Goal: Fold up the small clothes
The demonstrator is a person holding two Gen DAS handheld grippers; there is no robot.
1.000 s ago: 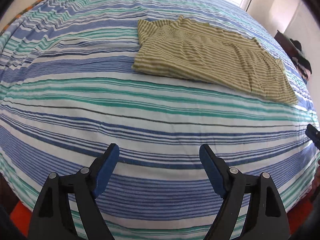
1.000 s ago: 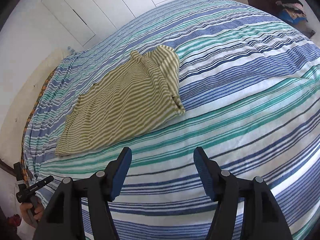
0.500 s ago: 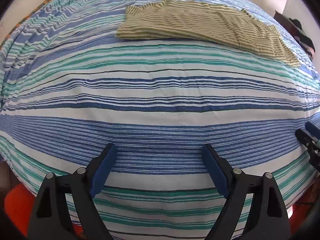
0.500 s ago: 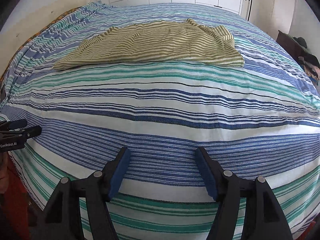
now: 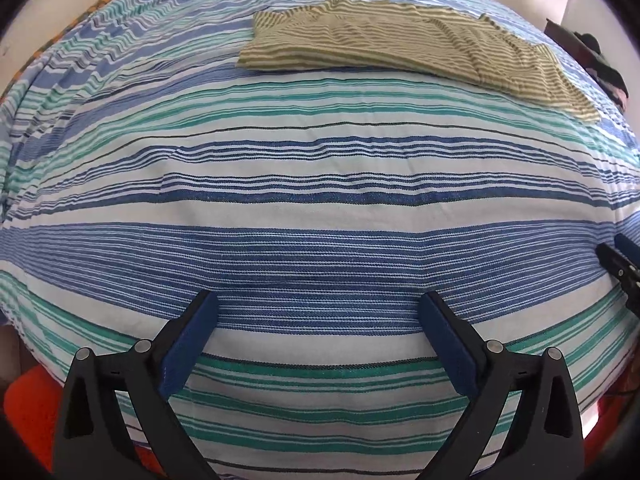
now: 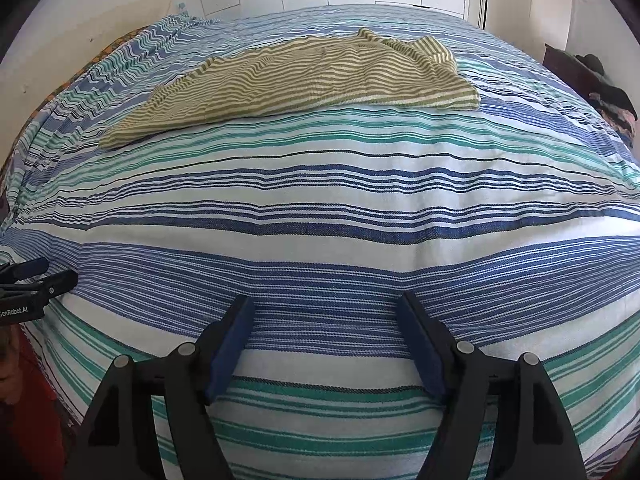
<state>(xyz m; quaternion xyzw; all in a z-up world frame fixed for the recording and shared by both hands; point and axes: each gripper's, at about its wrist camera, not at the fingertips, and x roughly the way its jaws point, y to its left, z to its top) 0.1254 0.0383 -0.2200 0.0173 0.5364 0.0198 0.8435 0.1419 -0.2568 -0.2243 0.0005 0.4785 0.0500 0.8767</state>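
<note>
Two grippers wide, shirt at twelve o'clock

I see my left gripper (image 5: pixel 318 340) and right gripper (image 6: pixel 326 340) both spread wide, empty, above the striped bedsheet (image 6: pixel 320 224); the folded olive-striped shirt (image 6: pixel 304 76) lies well apart at twelve o'clock

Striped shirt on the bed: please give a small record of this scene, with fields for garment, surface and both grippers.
garment: olive and cream striped shirt, lying partly folded, touched by neither gripper
surface: bed cover with blue, green and white stripes
left gripper: open, empty, near bed edge
right gripper: open, empty, near bed edge
</note>
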